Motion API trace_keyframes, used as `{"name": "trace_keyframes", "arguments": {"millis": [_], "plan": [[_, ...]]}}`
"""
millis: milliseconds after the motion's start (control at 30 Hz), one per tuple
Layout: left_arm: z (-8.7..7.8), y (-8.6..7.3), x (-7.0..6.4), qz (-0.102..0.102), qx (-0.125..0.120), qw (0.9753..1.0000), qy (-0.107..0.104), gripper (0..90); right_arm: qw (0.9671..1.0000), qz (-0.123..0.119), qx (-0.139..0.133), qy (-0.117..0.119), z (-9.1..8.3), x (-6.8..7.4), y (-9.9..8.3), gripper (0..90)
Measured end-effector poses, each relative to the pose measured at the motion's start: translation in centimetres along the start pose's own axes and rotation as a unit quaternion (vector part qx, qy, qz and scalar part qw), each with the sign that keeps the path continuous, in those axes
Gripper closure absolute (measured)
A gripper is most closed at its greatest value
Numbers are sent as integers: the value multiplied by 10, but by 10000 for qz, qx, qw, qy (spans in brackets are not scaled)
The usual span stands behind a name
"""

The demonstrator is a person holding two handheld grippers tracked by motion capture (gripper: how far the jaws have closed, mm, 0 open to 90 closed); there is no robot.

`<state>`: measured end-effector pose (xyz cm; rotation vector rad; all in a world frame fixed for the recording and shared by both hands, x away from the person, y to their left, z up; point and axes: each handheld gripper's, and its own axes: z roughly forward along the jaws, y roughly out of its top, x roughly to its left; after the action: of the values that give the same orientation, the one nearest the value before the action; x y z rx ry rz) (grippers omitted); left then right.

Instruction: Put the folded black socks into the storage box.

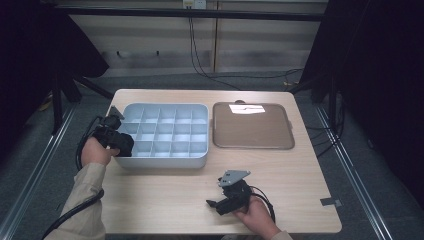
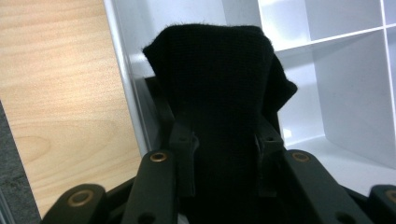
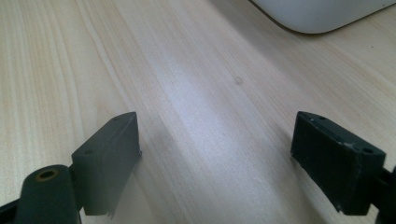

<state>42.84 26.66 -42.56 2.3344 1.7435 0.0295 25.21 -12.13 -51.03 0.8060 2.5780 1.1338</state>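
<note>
Left gripper (image 2: 224, 140) is clamped on a black knitted cloth (image 2: 219, 88), soft and ribbed, its fuzzy top edge standing up at centre frame over the near-left corner cell of the white plastic compartment tray (image 2: 345, 93). High view: that left gripper (image 1: 116, 141) sits at the tray's (image 1: 165, 161) left edge. Right gripper (image 1: 216, 203), low centre, hovers over the pale wood-grain table (image 1: 165, 200), its matte black jaws spread wide, nothing between them. Brown flat lid (image 1: 252, 126) lies right of the tray.
</note>
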Motion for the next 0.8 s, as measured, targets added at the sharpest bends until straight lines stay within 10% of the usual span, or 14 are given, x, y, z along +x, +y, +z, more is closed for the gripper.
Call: {"name": "trace_keyframes", "arguments": {"millis": [800], "plan": [[-10,5,-4,12,25,9999,169,629,10000,0,1,4,0,0,0,151]]}}
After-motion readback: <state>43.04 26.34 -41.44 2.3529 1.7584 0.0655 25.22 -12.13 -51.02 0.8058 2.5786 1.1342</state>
